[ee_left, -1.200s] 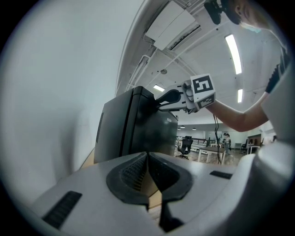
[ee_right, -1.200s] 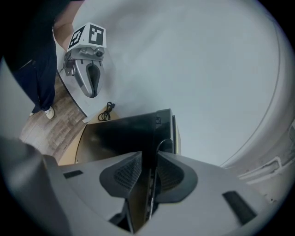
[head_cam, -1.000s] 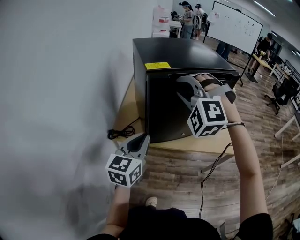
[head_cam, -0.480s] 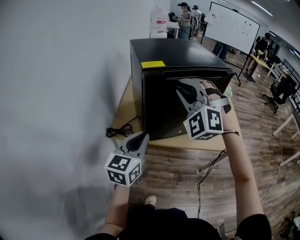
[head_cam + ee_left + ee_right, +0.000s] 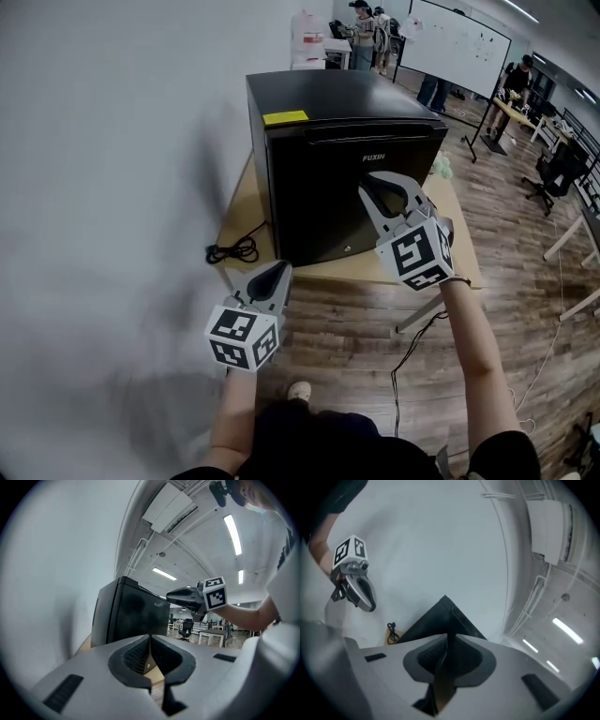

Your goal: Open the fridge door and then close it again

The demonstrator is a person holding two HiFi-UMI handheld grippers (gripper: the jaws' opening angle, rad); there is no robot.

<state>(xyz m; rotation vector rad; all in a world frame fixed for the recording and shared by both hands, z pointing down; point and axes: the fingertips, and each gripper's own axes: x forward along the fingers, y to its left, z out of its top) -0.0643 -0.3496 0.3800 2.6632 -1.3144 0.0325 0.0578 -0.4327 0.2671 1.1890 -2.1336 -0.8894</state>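
Looks done w/ close step: fridge door (image 5: 314, 197) shut, right gripper (image 5: 370, 183) just in front, tips just closing together on nothing, left gripper (image 5: 278, 269) lower-left, pinched empty; nxt: back off.

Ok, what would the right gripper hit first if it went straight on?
Probably the fridge door, close ahead of the right gripper, though depth is unclear. Its jaws have just been closing on nothing.

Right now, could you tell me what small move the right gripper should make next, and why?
Probably ease the right gripper further back from the fridge door. The door looks shut, the gripper has come off its top handle, and its jaws have just been closing with nothing between them, so the job seems finished.
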